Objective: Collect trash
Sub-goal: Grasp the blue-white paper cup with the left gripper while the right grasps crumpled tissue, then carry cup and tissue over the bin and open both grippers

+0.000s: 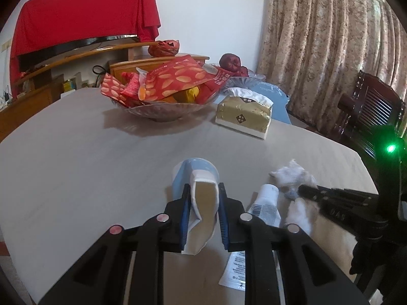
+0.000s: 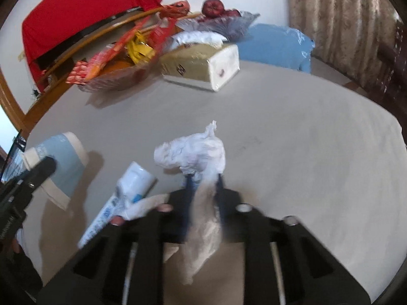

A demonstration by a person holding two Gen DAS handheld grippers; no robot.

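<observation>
1. Left gripper [image 1: 203,193]: fingers pinching a flattened paper cup [image 1: 201,185], pale blue outside with a white rim and tan inside, crushed between the blue pads. The cup is low over the near part of the worktop [image 1: 76,157]; whether it touches the surface cannot be told.
2. Right gripper [image 2: 203,178]: fingers closed on a crumpled white tissue [image 2: 193,155], which bunches beyond the fingertips and trails back between them. View blurred.
3. White tube [image 1: 265,203] with printed label and barcode: lying on the worktop between the two grippers, just beside the tissue.
4. Glass bowl [image 1: 162,111]: far side of the worktop, heaped with red and orange snack packets.
5. Tissue pack [image 1: 244,114], gold wrapper with a white sheet sticking out the top: just right of the bowl.
6. Second glass dish [image 2: 229,23] holding dark red fruit: behind the tissue pack.
7. Blue package [image 2: 274,45]: far edge, right of the tissue pack.
</observation>
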